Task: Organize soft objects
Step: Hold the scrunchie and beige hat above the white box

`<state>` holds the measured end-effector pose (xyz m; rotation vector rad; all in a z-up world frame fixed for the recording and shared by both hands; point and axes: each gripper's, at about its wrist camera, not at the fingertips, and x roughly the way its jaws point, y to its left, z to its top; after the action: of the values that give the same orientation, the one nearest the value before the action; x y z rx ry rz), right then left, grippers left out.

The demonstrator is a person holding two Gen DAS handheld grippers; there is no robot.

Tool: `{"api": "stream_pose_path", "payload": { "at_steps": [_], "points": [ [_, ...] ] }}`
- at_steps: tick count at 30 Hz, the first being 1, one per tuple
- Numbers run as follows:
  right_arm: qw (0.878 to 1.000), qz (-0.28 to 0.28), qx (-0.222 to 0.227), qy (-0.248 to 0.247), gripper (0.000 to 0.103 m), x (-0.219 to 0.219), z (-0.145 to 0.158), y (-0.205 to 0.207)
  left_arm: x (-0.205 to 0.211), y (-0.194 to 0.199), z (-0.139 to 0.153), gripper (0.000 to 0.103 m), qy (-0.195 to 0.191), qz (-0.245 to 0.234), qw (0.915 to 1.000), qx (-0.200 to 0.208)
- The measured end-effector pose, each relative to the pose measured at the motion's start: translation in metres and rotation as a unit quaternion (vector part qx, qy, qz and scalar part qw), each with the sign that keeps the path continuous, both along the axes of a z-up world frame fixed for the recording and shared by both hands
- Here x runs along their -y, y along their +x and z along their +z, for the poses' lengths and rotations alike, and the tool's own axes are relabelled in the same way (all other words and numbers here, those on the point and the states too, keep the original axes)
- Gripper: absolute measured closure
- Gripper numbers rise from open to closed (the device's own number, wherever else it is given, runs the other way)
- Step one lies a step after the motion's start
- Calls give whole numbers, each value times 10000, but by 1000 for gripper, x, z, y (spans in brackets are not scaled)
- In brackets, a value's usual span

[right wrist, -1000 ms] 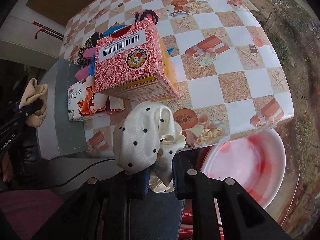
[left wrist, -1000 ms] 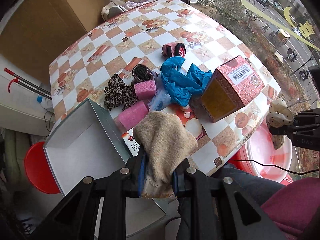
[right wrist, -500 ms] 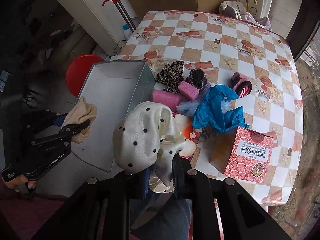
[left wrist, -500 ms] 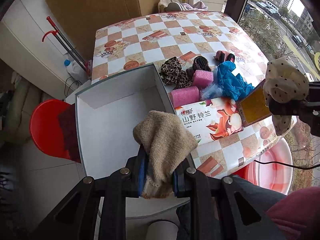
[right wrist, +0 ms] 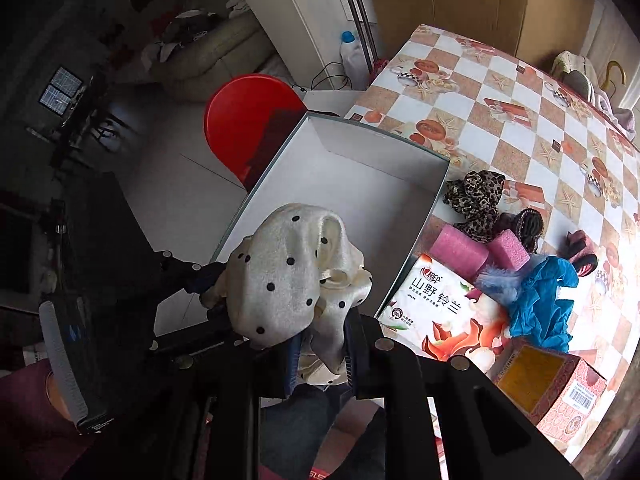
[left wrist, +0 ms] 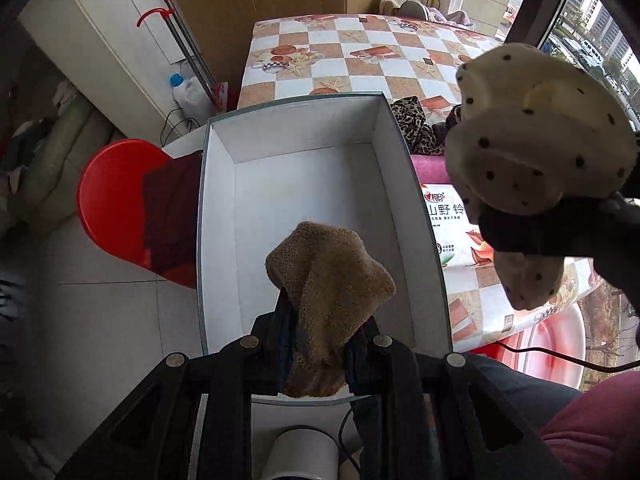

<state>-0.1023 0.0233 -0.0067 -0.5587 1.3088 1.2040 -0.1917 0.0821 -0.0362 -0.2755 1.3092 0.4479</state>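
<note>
Brown knit cloth (left wrist: pixel 328 276) gripped in left tongs (left wrist: pixel 320 356) over white box (left wrist: pixel 416 216), right tongs (right wrist: pixel 320 356) gripping polka-dot scrunchie (right wrist: pixel 292 276).

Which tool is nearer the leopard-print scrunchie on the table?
Right. The right tool, shut on the polka-dot scrunchie, sits by the white box wall nearest the leopard-print scrunchie. The left tool, holding the tan cloth, is over the box's near end.

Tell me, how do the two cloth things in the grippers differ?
The brown cloth is coarse, knitted and plain; the dotted cloth is smooth, shiny cream with black dots. The brown cloth sits in the left gripper, the dotted cloth in the right gripper. The dotted cloth is bunched and puffy; the brown cloth hangs flatter. Both are clamped above the empty white box.
</note>
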Motion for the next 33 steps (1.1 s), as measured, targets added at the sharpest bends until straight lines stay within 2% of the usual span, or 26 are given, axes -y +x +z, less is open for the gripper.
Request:
{"api": "stream_pose_path", "payload": {
  "at_steps": [3,13,33],
  "points": [
    [9998,97,-79,-171,83,-1,-10,-7,0,-3,-3,79,-46,26,10000,-11],
    [9997,-78,-130,-213,83,0,-14,-2,-1,-3,-5,79,-76,21,10000,-32],
    [9995,-67,-171,-250,83,-1,-18,-3,-2,-1,-9,79,-100,0,9999,-66]
  ]
}}
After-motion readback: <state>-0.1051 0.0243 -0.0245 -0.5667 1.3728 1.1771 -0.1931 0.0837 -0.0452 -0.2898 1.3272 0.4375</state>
